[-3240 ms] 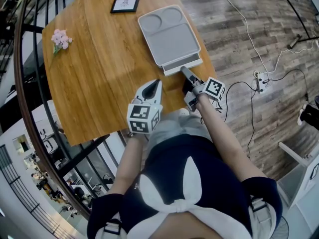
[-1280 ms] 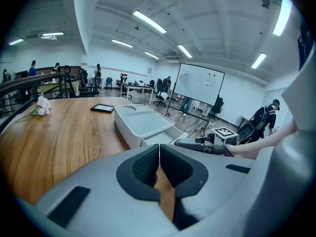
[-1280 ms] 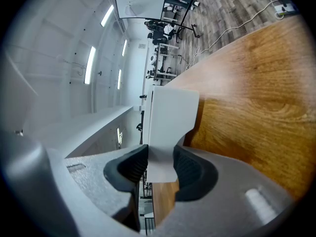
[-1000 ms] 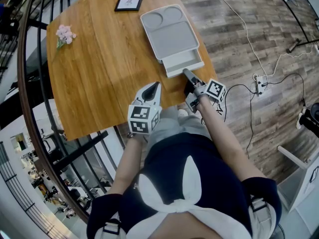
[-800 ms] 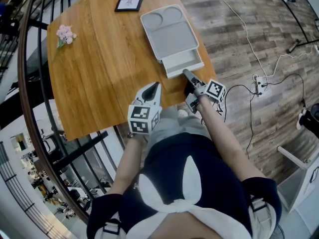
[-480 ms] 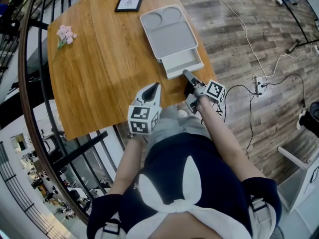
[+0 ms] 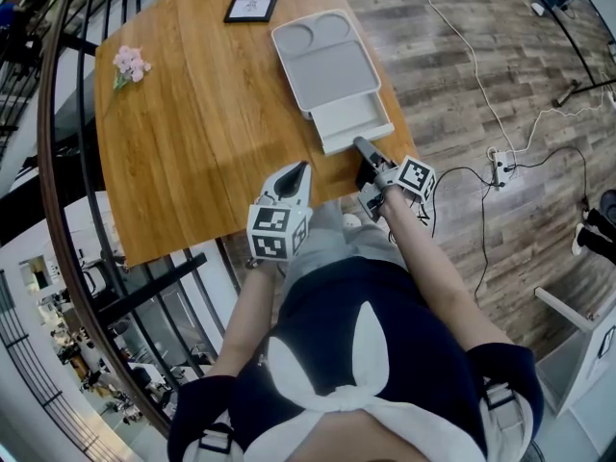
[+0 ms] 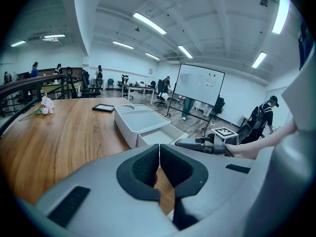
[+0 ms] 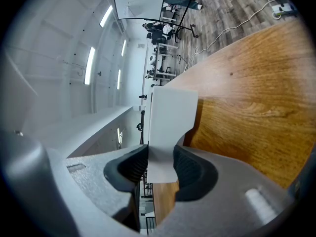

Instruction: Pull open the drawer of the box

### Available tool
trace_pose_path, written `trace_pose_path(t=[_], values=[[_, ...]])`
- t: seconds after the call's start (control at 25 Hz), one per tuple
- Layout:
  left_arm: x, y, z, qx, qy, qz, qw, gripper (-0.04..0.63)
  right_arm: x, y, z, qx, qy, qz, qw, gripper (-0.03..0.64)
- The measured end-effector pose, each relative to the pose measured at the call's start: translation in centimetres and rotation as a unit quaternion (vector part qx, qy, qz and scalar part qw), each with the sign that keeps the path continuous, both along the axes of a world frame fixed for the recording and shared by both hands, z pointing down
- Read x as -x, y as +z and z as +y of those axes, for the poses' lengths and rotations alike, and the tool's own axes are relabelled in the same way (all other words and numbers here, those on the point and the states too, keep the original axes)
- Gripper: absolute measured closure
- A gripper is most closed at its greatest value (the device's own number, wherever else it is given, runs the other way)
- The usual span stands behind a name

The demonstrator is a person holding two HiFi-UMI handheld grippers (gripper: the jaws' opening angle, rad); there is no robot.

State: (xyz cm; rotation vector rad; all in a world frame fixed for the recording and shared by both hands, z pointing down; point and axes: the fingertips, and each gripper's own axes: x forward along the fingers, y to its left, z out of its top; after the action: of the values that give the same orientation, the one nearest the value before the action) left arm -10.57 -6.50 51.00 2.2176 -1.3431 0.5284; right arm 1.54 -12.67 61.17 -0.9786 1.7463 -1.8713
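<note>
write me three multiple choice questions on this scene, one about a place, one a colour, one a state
1. Where do the pink flowers lie?
A in the drawer
B on top of the box
C on the table, far left of the box

2. What colour is the box?
A red
B light grey
C black

3. The drawer is:
A pulled partly out
B fully shut
C removed entirely

Answers:
1 C, the head view shows them on bare wood near the table's left edge.
2 B, its top and walls are light grey.
3 A, its tray sticks out of the box, with the right gripper jaws shut on its front.
</note>
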Motion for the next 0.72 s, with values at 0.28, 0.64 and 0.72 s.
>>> trace_pose_path(t=[0.28,0.64,0.72], values=[[0.2,-0.4,0.8,-0.006,-0.008,-0.003,0.9999,0.574,-0.4,-0.1,0.8,-0.001,-0.002,0.000,1.000,0.459],[-0.3,-0.5,2.0,-0.009,-0.011,-0.005,0.9999,0.574,-1.0,-0.1,1.8,-0.002,-0.002,-0.003,1.000,0.459],[-0.2,-0.7,2.4,-0.009,-0.011,-0.005,0.9999,0.574,-1.0,-0.3,2.1,0.003,-0.002,-0.001,1.000,0.459]])
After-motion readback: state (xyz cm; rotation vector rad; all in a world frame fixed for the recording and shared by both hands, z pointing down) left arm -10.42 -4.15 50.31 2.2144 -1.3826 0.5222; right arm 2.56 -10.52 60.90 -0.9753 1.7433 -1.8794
